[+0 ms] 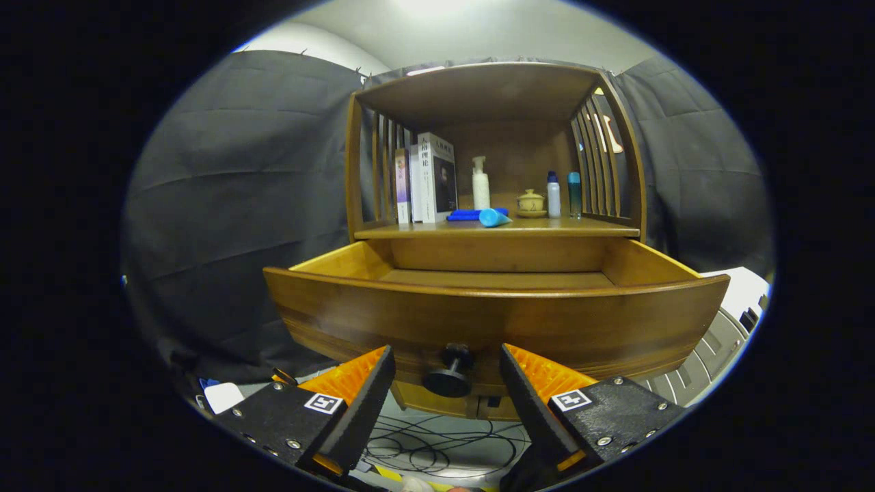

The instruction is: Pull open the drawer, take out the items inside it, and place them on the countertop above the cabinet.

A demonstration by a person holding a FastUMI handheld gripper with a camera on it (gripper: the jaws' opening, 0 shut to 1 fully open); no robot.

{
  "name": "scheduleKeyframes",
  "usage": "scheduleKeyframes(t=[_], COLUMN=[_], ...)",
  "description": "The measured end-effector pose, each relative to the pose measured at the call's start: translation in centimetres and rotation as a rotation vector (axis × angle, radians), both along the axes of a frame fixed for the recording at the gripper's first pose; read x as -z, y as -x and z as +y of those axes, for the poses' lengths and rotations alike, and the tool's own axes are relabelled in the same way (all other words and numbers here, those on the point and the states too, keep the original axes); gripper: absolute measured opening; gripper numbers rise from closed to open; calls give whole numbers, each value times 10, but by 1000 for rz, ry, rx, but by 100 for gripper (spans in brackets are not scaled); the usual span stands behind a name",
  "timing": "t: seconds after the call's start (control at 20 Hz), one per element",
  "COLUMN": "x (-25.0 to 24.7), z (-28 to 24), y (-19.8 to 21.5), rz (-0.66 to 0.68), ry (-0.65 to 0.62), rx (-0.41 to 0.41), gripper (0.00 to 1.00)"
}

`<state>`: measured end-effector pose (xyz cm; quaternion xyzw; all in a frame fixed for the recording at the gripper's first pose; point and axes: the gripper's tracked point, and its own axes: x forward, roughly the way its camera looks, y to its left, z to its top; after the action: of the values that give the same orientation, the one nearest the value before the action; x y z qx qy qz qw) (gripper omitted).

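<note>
We saw drawer [492,321] pulled open, its knob [451,372] between spread fingers [448,369], untouched. Fingers released, grasping nothing. Drawer interior lay ahead, above fingers; visible floor looked bare; contents uncertain.

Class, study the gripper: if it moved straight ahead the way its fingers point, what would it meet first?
Most likely the drawer's knob, sitting between the open gripper's fingertips, then the drawer front just behind it; depth is hard to judge here.

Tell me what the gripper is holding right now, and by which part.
Nothing. The gripper is open, its fingers standing either side of the drawer knob without pressing on it. The drawer is already pulled out.
</note>
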<state>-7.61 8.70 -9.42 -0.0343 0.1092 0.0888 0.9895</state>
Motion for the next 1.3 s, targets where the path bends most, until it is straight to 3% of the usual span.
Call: scheduleKeyframes(t=[1.3], x=[20], z=[-10], y=[-29], rz=[43], ry=[43], rx=[199], gripper=[92])
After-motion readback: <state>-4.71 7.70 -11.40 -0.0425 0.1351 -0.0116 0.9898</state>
